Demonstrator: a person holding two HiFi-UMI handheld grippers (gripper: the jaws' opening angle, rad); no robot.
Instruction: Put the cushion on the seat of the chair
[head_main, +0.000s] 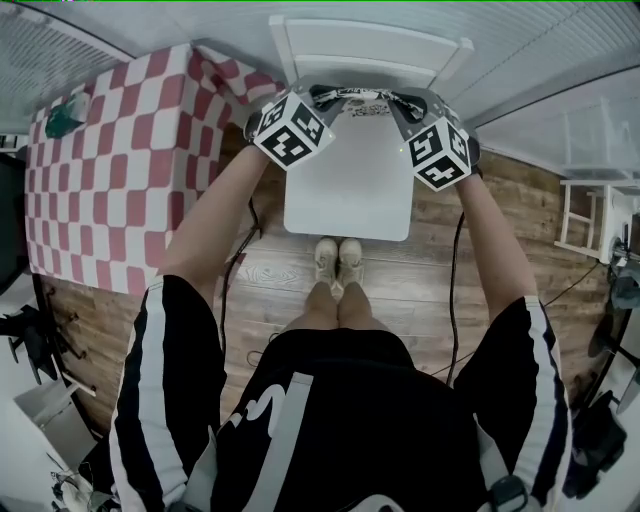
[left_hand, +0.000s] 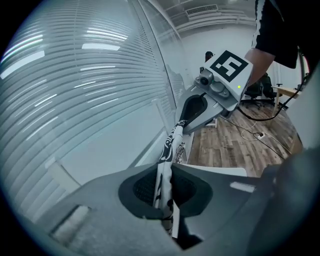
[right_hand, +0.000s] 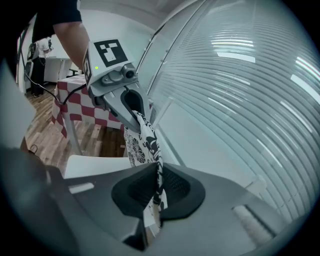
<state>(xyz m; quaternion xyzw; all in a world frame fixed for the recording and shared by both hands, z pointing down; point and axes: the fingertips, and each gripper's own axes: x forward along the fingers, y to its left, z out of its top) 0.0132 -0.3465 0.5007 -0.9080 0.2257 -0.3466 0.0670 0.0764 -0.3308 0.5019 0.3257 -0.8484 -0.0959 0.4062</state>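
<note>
A black-and-white patterned cushion (head_main: 352, 100) hangs edge-on between my two grippers, above the back part of the white chair seat (head_main: 345, 195). The chair's backrest (head_main: 370, 48) stands just behind it. My left gripper (head_main: 318, 98) is shut on the cushion's left edge (left_hand: 167, 160). My right gripper (head_main: 403, 102) is shut on its right edge (right_hand: 150, 145). In the left gripper view the fabric runs from my left gripper (left_hand: 165, 192) to the right gripper (left_hand: 192, 111) opposite. In the right gripper view it runs from my right gripper (right_hand: 155, 192) up to the left gripper (right_hand: 131, 111).
A table with a red-and-white checked cloth (head_main: 110, 160) stands left of the chair. The person's shoes (head_main: 338, 262) rest on the wooden floor in front of the seat. Cables (head_main: 455, 300) trail on the floor. A white shelf (head_main: 585, 210) is at the right, with window blinds (left_hand: 75, 75) behind the chair.
</note>
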